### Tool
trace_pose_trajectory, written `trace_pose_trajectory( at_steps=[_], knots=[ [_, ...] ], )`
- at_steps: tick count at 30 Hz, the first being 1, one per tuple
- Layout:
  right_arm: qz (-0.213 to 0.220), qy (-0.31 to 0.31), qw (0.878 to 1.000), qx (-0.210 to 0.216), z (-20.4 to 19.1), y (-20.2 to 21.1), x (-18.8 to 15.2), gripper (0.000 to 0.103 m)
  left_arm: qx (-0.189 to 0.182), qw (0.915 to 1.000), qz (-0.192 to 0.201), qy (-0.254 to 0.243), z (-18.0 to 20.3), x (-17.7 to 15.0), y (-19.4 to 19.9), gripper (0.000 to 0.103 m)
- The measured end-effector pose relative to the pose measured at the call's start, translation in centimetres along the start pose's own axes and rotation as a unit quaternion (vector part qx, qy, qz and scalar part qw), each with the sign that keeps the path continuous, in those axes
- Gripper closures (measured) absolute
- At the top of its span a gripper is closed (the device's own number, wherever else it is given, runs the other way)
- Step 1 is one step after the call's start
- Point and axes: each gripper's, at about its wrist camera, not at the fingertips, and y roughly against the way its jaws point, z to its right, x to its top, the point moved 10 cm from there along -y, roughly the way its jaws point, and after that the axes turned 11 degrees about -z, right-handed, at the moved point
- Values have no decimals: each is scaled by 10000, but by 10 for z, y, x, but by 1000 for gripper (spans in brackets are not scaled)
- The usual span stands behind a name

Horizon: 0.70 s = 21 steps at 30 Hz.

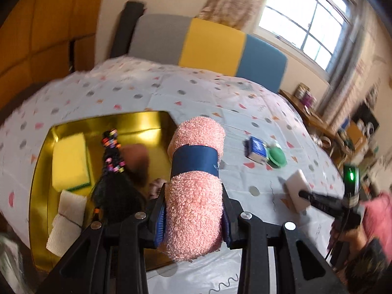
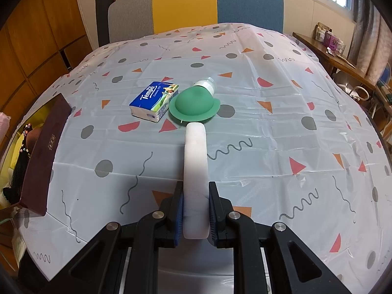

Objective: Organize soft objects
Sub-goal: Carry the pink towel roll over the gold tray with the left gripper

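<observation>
Daylight came from the bright, overexposed paned window [image 1: 306, 22] at upper right; the shiny gold metal tray [image 1: 44, 171] glared; the left wrist view was motion-blurred, the right sharp, both fisheye-bent with dark corners

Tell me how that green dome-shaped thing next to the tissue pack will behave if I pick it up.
The green dome looks like thin silicone, so it would probably flex or fold under a claw rather than stay stiff. Its wide flat brim rests on the tablecloth, so it seems unlikely to roll. It touches the tissue pack, which may shift along.
</observation>
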Motion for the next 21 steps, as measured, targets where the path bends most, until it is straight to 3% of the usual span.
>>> trace_pose_trajectory(
  at_steps=[8,15,17,21],
  knots=[
    [-10,24,10000,-20,0,0,0,85,-263,9944,-270,992,-53,34,-21,68],
    [-17,45,10000,-39,-1,0,0,85,-559,9803,-630,1786,-68,55,-67,67],
    [-17,54,10000,-50,-1,0,0,85,-444,9789,-775,1836,-70,58,-80,63],
    [-22,55,10000,-51,0,-1,0,85,-736,9734,-998,1925,-62,59,-92,46]
  ],
)
